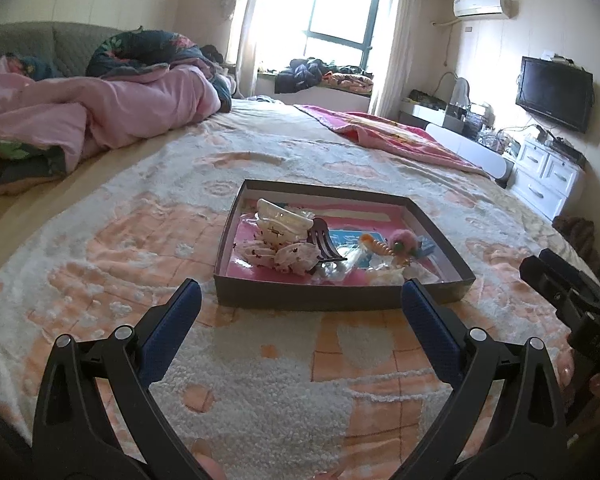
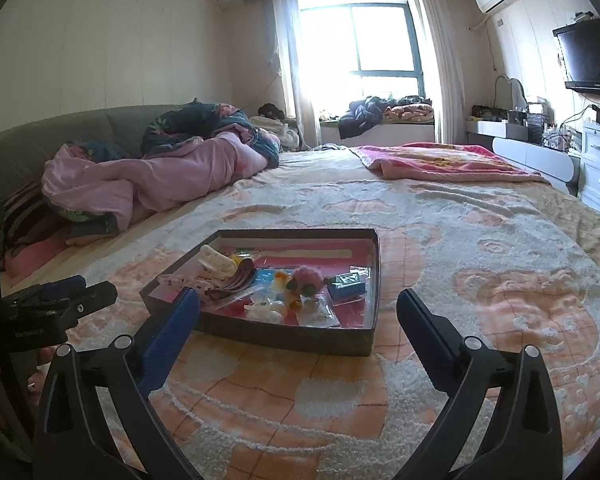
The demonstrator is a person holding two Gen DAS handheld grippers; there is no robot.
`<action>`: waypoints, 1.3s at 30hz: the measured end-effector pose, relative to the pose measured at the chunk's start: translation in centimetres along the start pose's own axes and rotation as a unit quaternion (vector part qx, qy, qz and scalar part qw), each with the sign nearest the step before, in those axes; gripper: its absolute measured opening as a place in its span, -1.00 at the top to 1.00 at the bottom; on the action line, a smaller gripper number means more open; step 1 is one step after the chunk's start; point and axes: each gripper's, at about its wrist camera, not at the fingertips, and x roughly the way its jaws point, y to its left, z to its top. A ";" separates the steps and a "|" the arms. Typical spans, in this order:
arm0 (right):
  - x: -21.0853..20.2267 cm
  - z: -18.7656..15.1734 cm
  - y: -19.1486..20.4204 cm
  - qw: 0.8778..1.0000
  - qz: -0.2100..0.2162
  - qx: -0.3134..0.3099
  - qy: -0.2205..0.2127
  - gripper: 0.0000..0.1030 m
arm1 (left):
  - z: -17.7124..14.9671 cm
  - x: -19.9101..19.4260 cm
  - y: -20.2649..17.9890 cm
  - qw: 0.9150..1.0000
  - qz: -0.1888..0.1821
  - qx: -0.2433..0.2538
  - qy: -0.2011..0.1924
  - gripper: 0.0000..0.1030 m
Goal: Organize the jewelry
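Both tools gape empty: left tool (image 1: 300, 300), right tool (image 2: 298, 308), before tray (image 1: 340, 296).

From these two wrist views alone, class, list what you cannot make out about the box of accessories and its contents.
- Box floor by the near wall: hidden by that wall, both views.
- Clear packets: contents too small, glare, right wrist view.
- Blue card: print unreadable, partly covered by the dark hair claw, left wrist view.
- Items under the floral scrunchie: covered, left wrist view.
- Any actual jewelry: too small to tell.
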 end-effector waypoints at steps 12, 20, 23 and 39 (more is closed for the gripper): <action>-1.8 -1.9 0.4 1.000 -0.008 0.000 -0.020 -0.87 | -1.1 -1.3 -1.0 0.999 0.008 0.020 -0.028 -0.78; -2.8 -2.8 1.1 0.998 -0.027 -0.023 -0.060 -0.87 | -1.5 -1.9 -1.4 0.998 0.005 0.030 -0.053 -0.78; -2.7 -2.9 1.2 0.997 -0.032 -0.024 -0.068 -0.87 | -1.6 -1.7 -1.1 0.998 0.009 0.026 -0.055 -0.78; -1.1 -3.5 0.8 0.998 -0.037 -0.017 -0.051 -0.87 | -1.9 -0.1 0.0 0.999 0.016 0.014 -0.040 -0.78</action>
